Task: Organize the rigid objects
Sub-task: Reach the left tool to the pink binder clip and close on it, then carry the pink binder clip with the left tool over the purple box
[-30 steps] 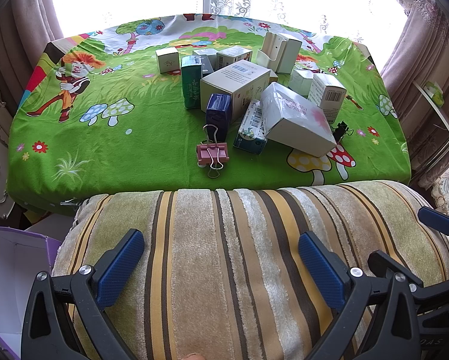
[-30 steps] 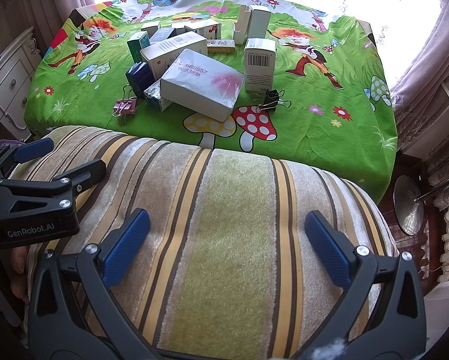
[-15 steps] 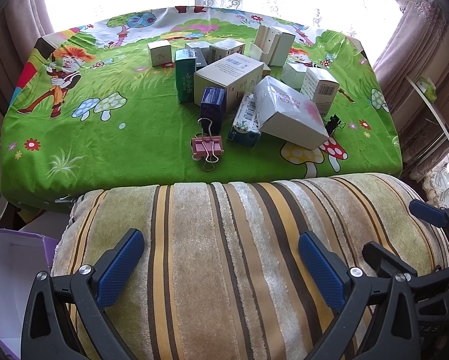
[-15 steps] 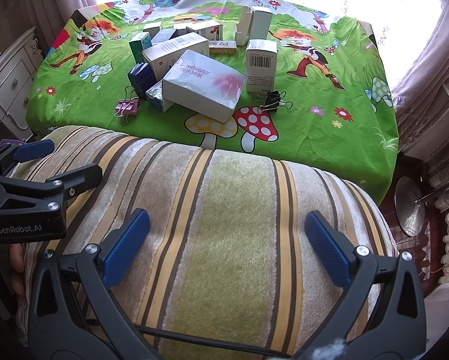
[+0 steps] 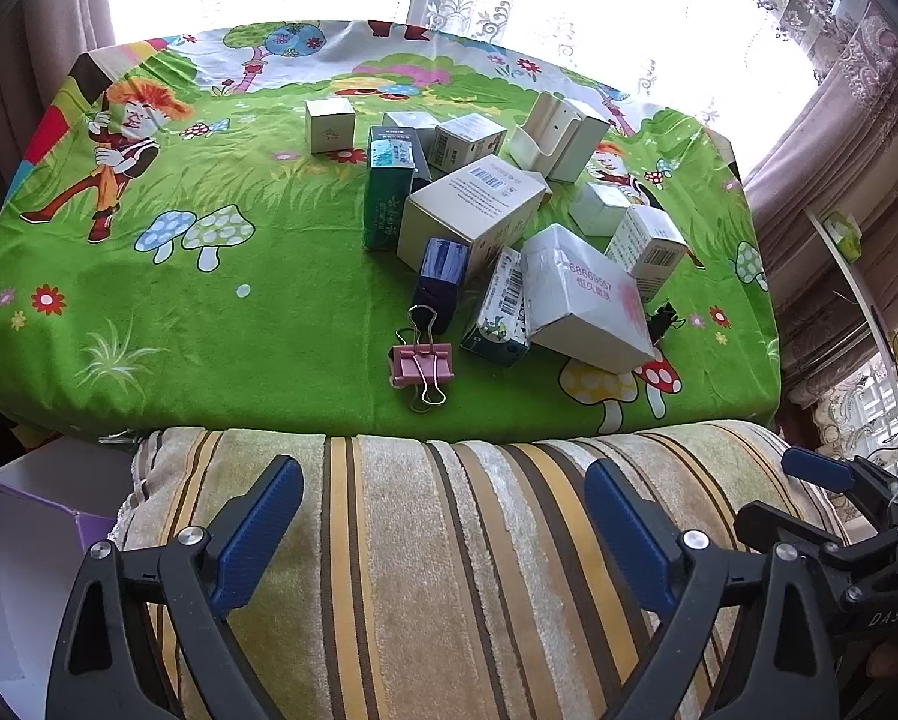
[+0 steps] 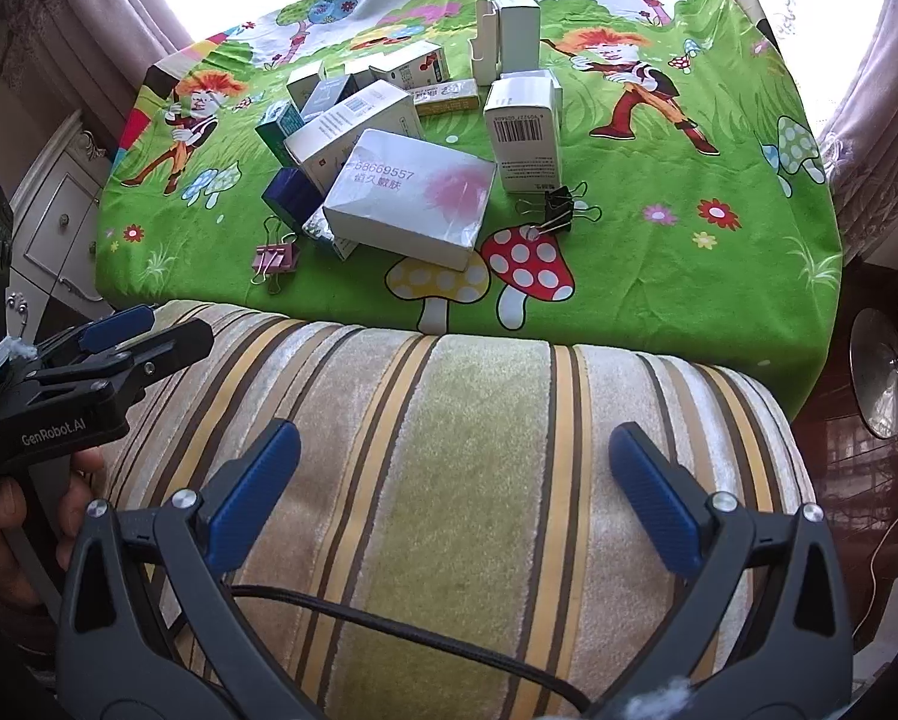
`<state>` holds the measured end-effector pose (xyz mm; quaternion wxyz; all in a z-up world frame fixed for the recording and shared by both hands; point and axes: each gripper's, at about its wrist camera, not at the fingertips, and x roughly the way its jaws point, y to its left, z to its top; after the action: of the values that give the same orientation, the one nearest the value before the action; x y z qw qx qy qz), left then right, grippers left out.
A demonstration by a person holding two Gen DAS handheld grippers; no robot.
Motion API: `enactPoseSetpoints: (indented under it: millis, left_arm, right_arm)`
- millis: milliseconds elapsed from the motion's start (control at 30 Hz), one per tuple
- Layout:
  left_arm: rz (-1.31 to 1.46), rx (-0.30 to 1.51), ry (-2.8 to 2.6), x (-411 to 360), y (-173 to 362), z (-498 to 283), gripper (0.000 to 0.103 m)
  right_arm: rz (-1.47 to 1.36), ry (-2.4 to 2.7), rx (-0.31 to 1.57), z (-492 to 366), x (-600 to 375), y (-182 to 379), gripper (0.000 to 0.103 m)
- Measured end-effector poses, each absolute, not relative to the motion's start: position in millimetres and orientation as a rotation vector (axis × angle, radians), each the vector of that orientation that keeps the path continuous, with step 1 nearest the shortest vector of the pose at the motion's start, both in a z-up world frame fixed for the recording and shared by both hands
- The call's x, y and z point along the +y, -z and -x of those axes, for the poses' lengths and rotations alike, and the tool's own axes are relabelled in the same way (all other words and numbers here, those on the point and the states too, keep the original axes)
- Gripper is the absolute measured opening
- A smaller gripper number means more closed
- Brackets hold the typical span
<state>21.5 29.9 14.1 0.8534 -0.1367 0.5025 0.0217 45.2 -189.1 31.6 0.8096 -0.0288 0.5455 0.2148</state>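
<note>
Both grippers rose; left fingers (image 5: 443,531) narrowing, right fingers (image 6: 454,486) apart, boxes (image 5: 472,216) well ahead.

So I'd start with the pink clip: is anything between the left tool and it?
Only the striped cushion lies under the open left tool; past its edge, bare green cloth leads to the pink binder clip, nearest of the pile.

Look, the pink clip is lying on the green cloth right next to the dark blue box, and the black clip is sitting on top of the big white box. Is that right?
Not quite. The black clip lies on the green cloth, beside the big white box, not on top of it; the right wrist view shows this. The pink clip does lie on the cloth next to the dark blue box.
</note>
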Motion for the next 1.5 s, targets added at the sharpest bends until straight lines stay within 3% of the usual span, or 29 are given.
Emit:
enactPoseSetpoints:
  millis: [233,633,833,900,1233,1400,1500]
  left_arm:
    - [0.315,1.124,-0.094,45,2,-62,0.076]
    - [0.211,1.232,-0.144,37,35,-108,0.057]
    - [0.154,1.225,-0.164,28,41,-117,0.042]
    - [0.145,1.219,-0.170,27,40,-116,0.037]
    - [0.156,1.201,-0.169,31,39,-110,0.036]
    - [0.164,1.197,-0.168,32,38,-108,0.036]
    - [0.165,1.194,-0.167,32,37,-108,0.036]
  right_arm:
    - [0.012,-0.484,1.150,-76,-192,-34,0.103]
    - [0.120,-0.433,1.146,-128,-195,-21,0.103]
    - [0.167,-0.388,1.163,-155,-195,-6,0.097]
    - [0.192,-0.376,1.176,-161,-193,1,0.090]
    - [0.279,-0.390,1.189,-183,-177,19,0.077]
    - [0.287,-0.414,1.237,-192,-172,32,0.050]
    - [0.279,-0.426,1.225,-191,-172,30,0.044]
